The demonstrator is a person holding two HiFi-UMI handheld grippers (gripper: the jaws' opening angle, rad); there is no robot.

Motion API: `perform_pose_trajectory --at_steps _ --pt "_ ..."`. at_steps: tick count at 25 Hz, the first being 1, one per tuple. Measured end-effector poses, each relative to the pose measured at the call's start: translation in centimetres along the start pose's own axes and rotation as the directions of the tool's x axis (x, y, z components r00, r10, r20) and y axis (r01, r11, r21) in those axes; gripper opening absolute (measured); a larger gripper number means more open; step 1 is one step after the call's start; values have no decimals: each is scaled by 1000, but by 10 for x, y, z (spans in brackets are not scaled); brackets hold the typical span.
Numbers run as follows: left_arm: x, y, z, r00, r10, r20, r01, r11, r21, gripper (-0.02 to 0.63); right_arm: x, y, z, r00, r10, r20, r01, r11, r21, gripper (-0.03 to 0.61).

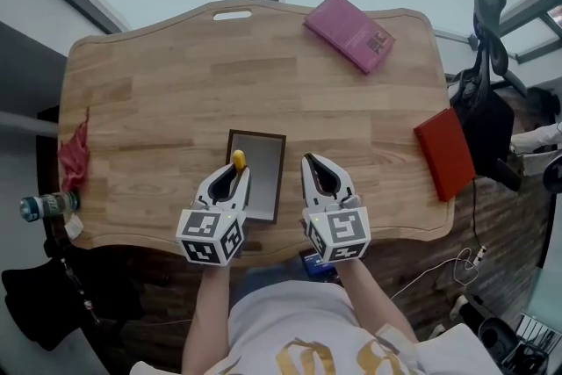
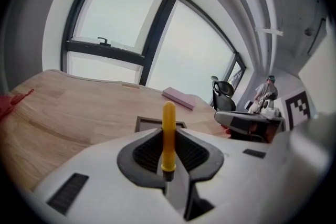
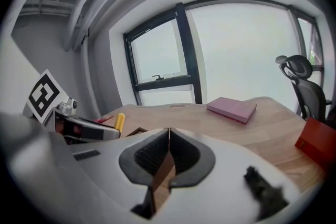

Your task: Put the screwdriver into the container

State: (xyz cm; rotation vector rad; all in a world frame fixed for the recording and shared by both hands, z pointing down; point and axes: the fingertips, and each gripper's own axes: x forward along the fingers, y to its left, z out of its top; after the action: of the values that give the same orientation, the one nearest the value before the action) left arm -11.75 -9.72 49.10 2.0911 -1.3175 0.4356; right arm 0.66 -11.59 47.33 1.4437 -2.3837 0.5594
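A screwdriver with a yellow handle (image 1: 238, 160) stands between the jaws of my left gripper (image 1: 235, 169), handle end pointing forward, over the near left part of the container (image 1: 256, 135). In the left gripper view the yellow handle (image 2: 168, 128) is clamped between the ribbed pads (image 2: 149, 149), and the container's dark rim (image 2: 143, 121) lies just beyond it. The container is a shallow dark-framed rectangular box with a grey inside. My right gripper (image 1: 314, 164) hovers just right of the box, jaws together with nothing between them (image 3: 169, 132). The screwdriver's shaft is hidden.
The wooden table (image 1: 176, 92) carries a pink book (image 1: 349, 32) at the far right and a red book (image 1: 446, 154) at the right edge. A red cloth (image 1: 75, 158) and a bottle (image 1: 48, 205) sit at the left edge. An office chair (image 1: 487, 75) stands to the right.
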Motion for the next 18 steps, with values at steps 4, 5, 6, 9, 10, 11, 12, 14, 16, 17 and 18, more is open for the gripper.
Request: perform_pose_trajectory --at_steps 4,5,6,9,10,11,12,14,16,17,18 --pt "6 -1 -7 1000 3 -24 -3 1000 -3 78 3 -4 -5 1000 9 -15 -9 1000 8 32" --pt "8 -2 -8 1000 3 -29 -3 1000 0 78 4 -6 -6 1000 11 -18 -11 1000 10 32" --pt "10 -3 -10 999 3 -34 -3 1000 3 77 4 -7 -7 1000 13 -20 -13 1000 13 32" --pt "16 -5 -13 999 15 -52 -14 1000 23 78 5 -12 -11 1000 19 -23 -18 1000 23 32" --pt "17 -5 -14 998 22 -61 -20 999 27 78 5 -14 -12 999 20 -25 -19 1000 25 32" --pt "19 -5 -14 997 28 -71 -26 999 28 78 5 -15 -13 999 20 -27 -20 999 26 32" --pt "20 -5 -15 996 32 -80 -30 999 25 78 6 -16 -14 999 22 -28 -21 999 27 32" --pt "21 -6 -16 995 31 -96 -29 999 16 78 8 -16 -13 999 27 -28 -26 999 29 32" --pt "23 -10 -15 994 24 -105 -23 1000 11 77 10 -17 -12 999 34 -28 -33 999 30 32" --pt "24 -12 -16 994 22 -109 -21 1000 9 78 10 -18 -12 999 37 -28 -36 999 30 32" --pt "26 -13 -16 993 20 -114 -20 1000 8 77 11 -19 -12 999 39 -29 -38 999 31 32"
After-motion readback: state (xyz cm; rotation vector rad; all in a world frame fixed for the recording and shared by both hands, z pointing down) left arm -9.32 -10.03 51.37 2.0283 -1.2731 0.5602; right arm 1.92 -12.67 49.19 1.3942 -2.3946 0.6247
